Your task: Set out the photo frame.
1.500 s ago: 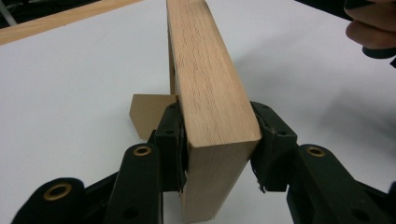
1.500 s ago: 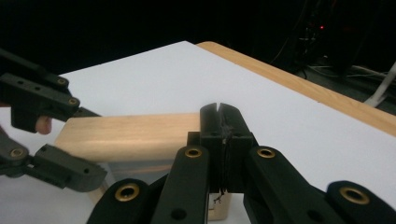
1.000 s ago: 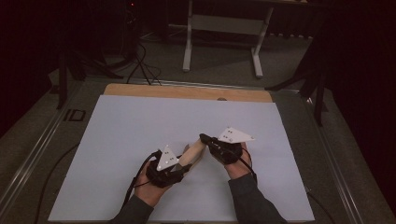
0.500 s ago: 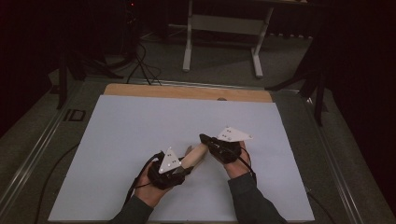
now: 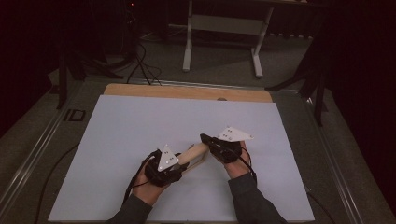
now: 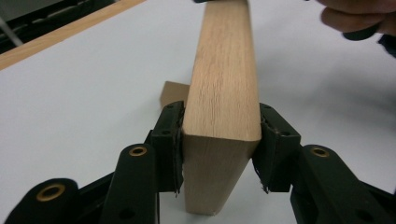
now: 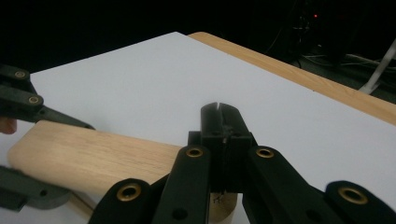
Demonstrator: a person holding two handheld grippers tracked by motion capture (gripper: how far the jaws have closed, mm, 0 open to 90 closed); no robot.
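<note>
So there's a wooden block point(image 5: 192, 152) sitting near the middle of the white sheet point(image 5: 140, 121) that's covering the table point(image 5: 187, 92), a bit toward the near side, and it's being handled from both ends. It's a long, light-coloured piece with rounded edges, running from near-left to far-right between the two hands.

The left gripper point(image 5: 180, 158) is gripping the near-left end of the block. In the left gripper view you can see both black pads point(image 6: 173, 140) sitting flush against the two side faces of the wood, with the end grain facing the camera. Its jaws have just been easing apart a little, but the wood is sitting between them and the pads are touching it.

The right gripper point(image 5: 205, 139) is at the far-right end. In the right gripper view its jaws are pinched together with just a thin slit between the tips point(image 7: 219, 116), and they're lying over the end of the block; whether they're actually clamping any of it, I can't tell.

There's also a second, darker bit of wood point(image 6: 173, 93) peeking out beside the block, lying flat on the sheet.

The person's left hand point(image 5: 152, 179) and right hand point(image 5: 236, 163) are coming in from the near edge.
</note>
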